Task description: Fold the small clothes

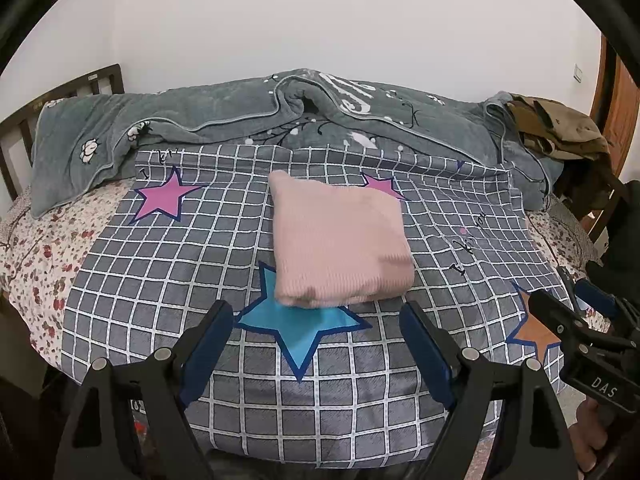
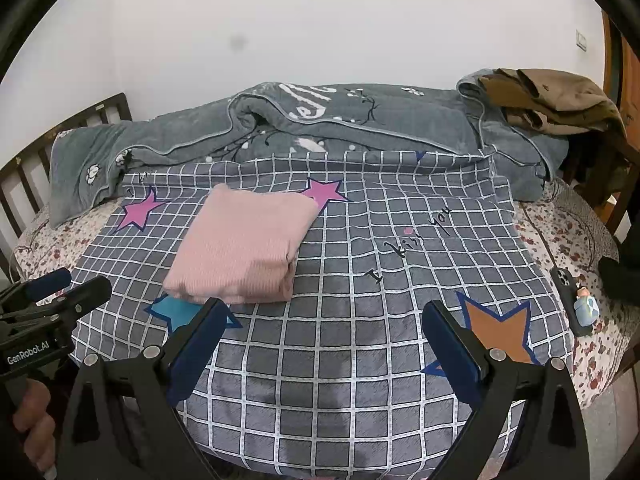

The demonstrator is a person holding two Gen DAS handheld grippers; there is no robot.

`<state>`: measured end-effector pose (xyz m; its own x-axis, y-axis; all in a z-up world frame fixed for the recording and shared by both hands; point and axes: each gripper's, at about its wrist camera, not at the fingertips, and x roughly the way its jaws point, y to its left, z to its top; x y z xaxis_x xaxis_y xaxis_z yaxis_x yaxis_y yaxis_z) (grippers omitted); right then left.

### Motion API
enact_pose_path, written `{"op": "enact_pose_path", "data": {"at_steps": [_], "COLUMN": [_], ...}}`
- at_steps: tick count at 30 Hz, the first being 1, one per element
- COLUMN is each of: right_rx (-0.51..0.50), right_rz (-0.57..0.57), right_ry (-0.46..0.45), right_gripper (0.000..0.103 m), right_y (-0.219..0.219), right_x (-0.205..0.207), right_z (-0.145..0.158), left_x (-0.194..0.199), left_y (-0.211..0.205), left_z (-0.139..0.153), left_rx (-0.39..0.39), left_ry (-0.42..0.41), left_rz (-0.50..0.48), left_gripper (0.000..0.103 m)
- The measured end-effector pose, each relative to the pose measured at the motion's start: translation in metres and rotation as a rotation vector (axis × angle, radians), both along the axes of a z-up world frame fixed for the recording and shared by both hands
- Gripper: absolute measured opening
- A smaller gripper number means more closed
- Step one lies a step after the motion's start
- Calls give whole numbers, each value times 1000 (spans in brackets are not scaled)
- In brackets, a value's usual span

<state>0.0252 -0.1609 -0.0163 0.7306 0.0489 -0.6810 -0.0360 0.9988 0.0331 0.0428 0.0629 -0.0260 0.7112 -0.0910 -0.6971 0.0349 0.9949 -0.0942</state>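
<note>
left wrist view: the pink ribbed knit garment [image 1: 340, 240] lies folded into a compact rectangle near the middle of the grey checked star-print sheet [image 1: 320, 400], so the folding looks done, with little left. the left gripper [image 1: 316, 340] hangs with fingers apart, empty, just short of the garment's near edge.

right wrist view: the right gripper [image 2: 320, 340] is likewise spread and empty; the garment [image 2: 244, 248] lies ahead, toward the sheet's [image 2: 360, 360] left side.

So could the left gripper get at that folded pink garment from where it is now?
Probably yes. The left gripper is open and points at the pink garment, which lies flat on the checked cloth just beyond the fingertips. Nothing lies between them, and the right gripper is off to the side.
</note>
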Motion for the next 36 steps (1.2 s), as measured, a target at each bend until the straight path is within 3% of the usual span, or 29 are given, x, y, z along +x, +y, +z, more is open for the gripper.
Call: {"op": "enact_pose_path", "data": {"at_steps": [36], "right_rx": [-24], "right_rz": [2], "right_ry": [22], "right_gripper": [97], "right_y": [8], "right_x": [-2], "right_z": [-5], "left_x": [-7], "left_y": [25], "left_z": [-7], "left_rx": [39], "left_ry": [19], "left_rz": [44], "left_gripper": [85]}}
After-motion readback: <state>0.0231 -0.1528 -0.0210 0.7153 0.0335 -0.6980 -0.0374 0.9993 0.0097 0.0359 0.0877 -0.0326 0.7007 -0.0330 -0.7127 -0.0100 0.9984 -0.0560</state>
